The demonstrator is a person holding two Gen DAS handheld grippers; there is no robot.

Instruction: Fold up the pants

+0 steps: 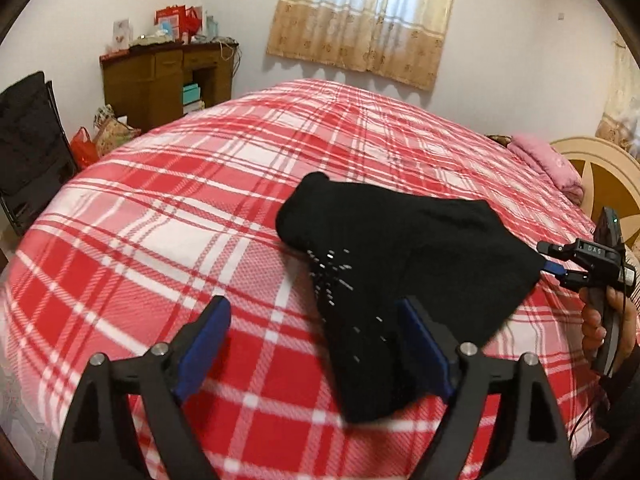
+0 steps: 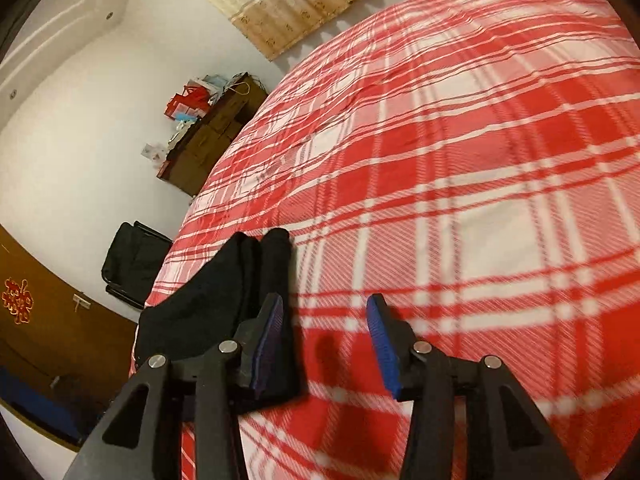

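Black pants (image 1: 400,276) lie folded in a compact bundle on the red and white plaid bed (image 1: 180,208). My left gripper (image 1: 316,332) is open just above the bed, its right finger at the pants' near edge, nothing held. In the right wrist view the pants (image 2: 224,300) lie to the left of my right gripper (image 2: 326,332), which is open with its left pad touching the pants' edge. The right gripper also shows in the left wrist view (image 1: 554,264) at the pants' right corner, held by a hand.
A brown wooden desk (image 1: 168,80) with red bags and boxes stands past the bed's far left. A black chair (image 1: 28,140) is at the left. A pink pillow (image 1: 548,164) and headboard (image 1: 600,176) are at the right. A curtain (image 1: 360,16) hangs behind.
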